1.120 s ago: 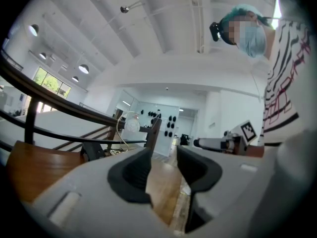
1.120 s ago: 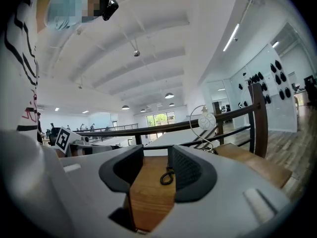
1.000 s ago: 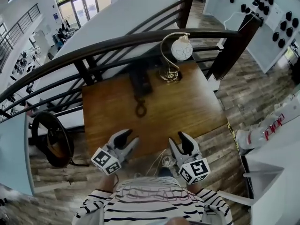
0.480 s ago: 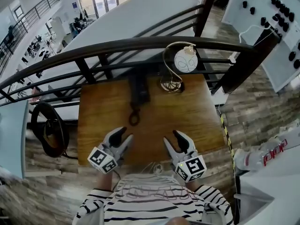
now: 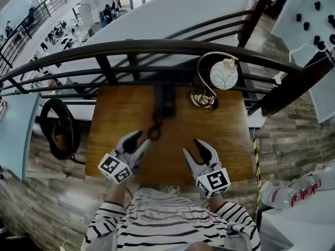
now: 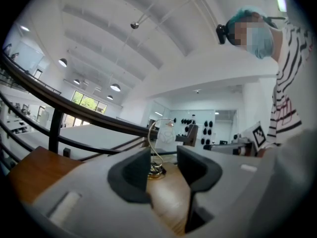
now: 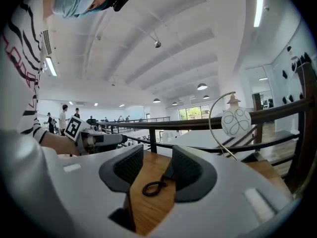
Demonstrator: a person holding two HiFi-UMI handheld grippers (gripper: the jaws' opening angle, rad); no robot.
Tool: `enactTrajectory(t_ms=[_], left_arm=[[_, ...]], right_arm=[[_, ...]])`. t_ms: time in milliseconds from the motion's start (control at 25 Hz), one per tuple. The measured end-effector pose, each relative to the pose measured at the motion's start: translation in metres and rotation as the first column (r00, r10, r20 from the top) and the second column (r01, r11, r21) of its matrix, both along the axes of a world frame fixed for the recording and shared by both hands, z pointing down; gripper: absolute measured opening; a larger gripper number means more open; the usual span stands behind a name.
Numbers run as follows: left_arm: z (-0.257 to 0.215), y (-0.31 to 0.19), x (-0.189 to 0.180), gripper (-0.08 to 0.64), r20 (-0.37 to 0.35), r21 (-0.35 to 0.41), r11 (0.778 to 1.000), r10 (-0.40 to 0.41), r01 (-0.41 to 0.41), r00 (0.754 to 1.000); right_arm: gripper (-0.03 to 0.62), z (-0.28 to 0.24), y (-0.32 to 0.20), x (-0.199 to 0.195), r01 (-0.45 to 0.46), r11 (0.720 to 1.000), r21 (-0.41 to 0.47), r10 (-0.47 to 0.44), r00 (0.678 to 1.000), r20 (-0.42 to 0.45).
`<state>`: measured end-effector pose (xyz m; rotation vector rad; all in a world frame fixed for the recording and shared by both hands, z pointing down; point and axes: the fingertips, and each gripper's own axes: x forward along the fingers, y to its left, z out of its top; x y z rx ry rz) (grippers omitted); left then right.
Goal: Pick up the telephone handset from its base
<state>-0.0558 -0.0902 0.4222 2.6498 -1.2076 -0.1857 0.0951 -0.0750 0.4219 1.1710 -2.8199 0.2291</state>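
The left gripper point(image 5: 138, 140) has come forward over the tabletop point(image 5: 225, 140) in the last second, its jaws apart and empty. The telephone point(image 5: 166, 101) sits at the far edge, handset apparently on its base, its coiled cord point(image 5: 155, 131) now just ahead. The right gripper point(image 5: 194, 149) has advanced alongside, jaws also apart and empty. I judge the reach only begun.

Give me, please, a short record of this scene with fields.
table: wooden, beside a dark railing
telephone: dark, at the table's far edge, untouched
cord: coiled, looped on the table before the telephone
lamp: right of the telephone, curved gold stem, white globe
left gripper: open, empty, over the table's near half
right gripper: open, empty, over the table's near half
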Motion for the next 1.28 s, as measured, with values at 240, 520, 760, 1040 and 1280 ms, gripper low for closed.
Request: enactTrajectory(t_ms=[240,520,760,1040,1280], left_arm=[[0.013,-0.051,-0.017,0.178,-0.012,-0.037,0.999,0.002,-0.003,1.000],[0.045,-0.116,-0.036,0.188,0.008,-0.083,0.996,0.030,-0.029,1.000],[0.079,-0.160,-0.044,0.204,0.028,-0.125,0.991,0.044,-0.040,0.999],[0.103,-0.212,-0.048,0.213,0.022,-0.133,0.990,0.054,-0.051,0.998],[0.129,-0.259,-0.053,0.215,0.036,-0.165,0.985,0.058,-0.051,0.998]], right_arm=[[0.170,0.008,-0.044,-0.019,-0.026,0.999,0.024,0.027,0.999,-0.020],[0.170,0.035,-0.099,-0.053,-0.042,0.998,0.041,0.045,0.997,-0.065],[0.170,0.068,-0.147,-0.066,-0.071,0.997,0.007,0.071,0.992,-0.108],[0.190,0.100,-0.195,-0.068,-0.123,0.992,-0.006,0.120,0.979,-0.164],[0.201,0.129,-0.234,-0.076,-0.120,0.992,-0.028,0.112,0.974,-0.198]])
